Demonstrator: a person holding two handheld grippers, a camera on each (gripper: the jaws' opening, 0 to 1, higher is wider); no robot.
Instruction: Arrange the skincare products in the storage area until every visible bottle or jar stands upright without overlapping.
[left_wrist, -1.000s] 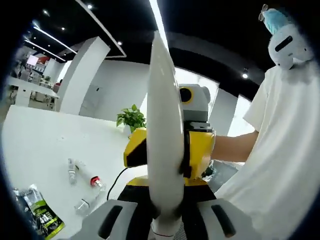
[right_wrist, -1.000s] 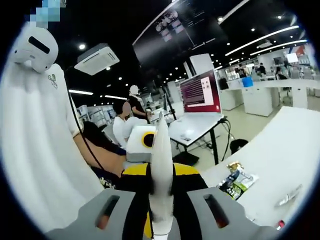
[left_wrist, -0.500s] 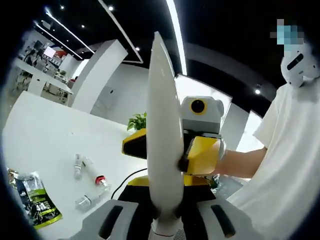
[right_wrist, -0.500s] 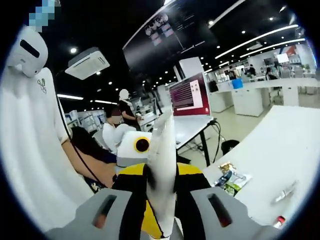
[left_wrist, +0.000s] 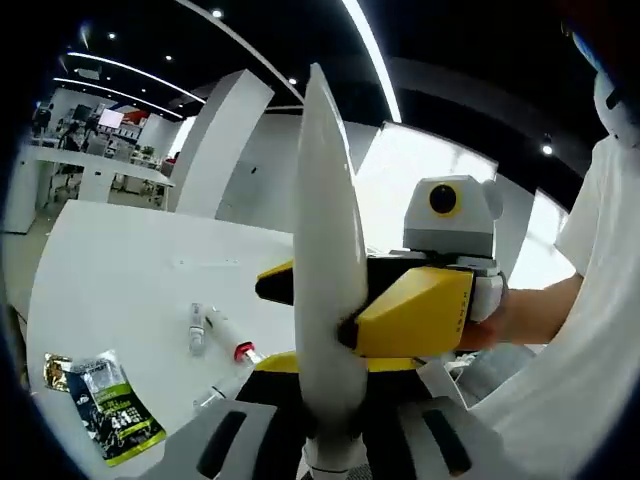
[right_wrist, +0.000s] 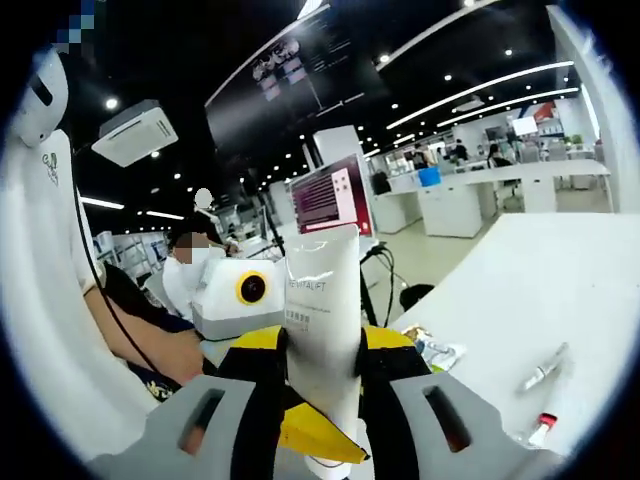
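Observation:
A white squeeze tube (left_wrist: 325, 250) rises edge-on between my left gripper's (left_wrist: 330, 445) jaws, which are shut on its lower end. In the right gripper view the same tube (right_wrist: 322, 310) shows its printed flat face and stands between my right gripper's (right_wrist: 320, 435) jaws, shut on it. In the left gripper view, the yellow right gripper (left_wrist: 350, 332) meets the tube from the right. Small vials (left_wrist: 197, 327), one with a red cap (left_wrist: 240, 350), lie flat on the white table (left_wrist: 120, 260). The right gripper view shows a vial (right_wrist: 545, 368) and the red-capped one (right_wrist: 540, 430).
A green sachet (left_wrist: 110, 418) lies near the table's corner, and in the right gripper view the sachet (right_wrist: 437, 350) is right of the tube. A person in a white shirt (left_wrist: 595, 330) holds both grippers. Desks, a red screen (right_wrist: 325, 200) and a seated person (right_wrist: 195, 275) are behind.
In the right gripper view the tube has gone from edge-on to face-on. The right gripper has rolled beside the tube in the left gripper view. Both cameras have shifted.

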